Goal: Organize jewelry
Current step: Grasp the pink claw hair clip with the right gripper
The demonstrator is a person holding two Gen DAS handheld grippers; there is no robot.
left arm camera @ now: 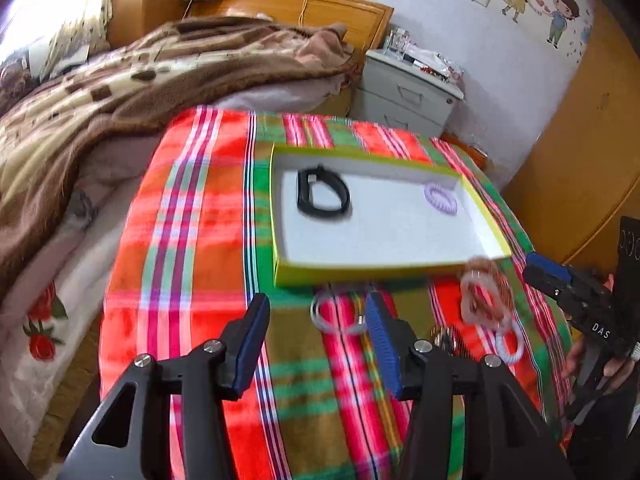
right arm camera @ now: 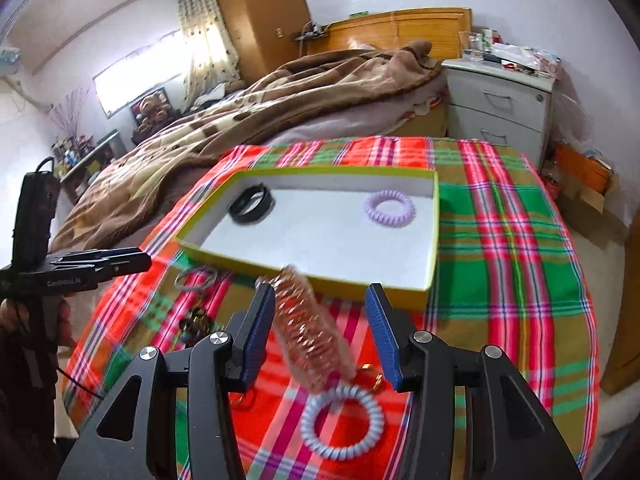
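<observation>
Bedroom; plaid cloth (right arm camera: 500,248) covers the surface. Green-rimmed box (right arm camera: 428,276) at 12 o'clock of both cameras holds a black band (right arm camera: 251,207) and a purple coil tie (right arm camera: 389,205). Left hand-held gripper (left arm camera: 316,344): released, nothing between the fingers. Right hand-held gripper (right arm camera: 318,334): released; a pink coil bracelet (right arm camera: 310,332), blurred, sits between the fingers, contact unclear. Pale blue coil tie (right arm camera: 343,422) lies on the cloth just below it.

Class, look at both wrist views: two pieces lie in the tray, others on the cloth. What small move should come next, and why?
Probably lower the open right gripper onto the pale blue coil band just below it. That band lies on the checked cloth, outside the tray, and neither gripper holds anything.
</observation>
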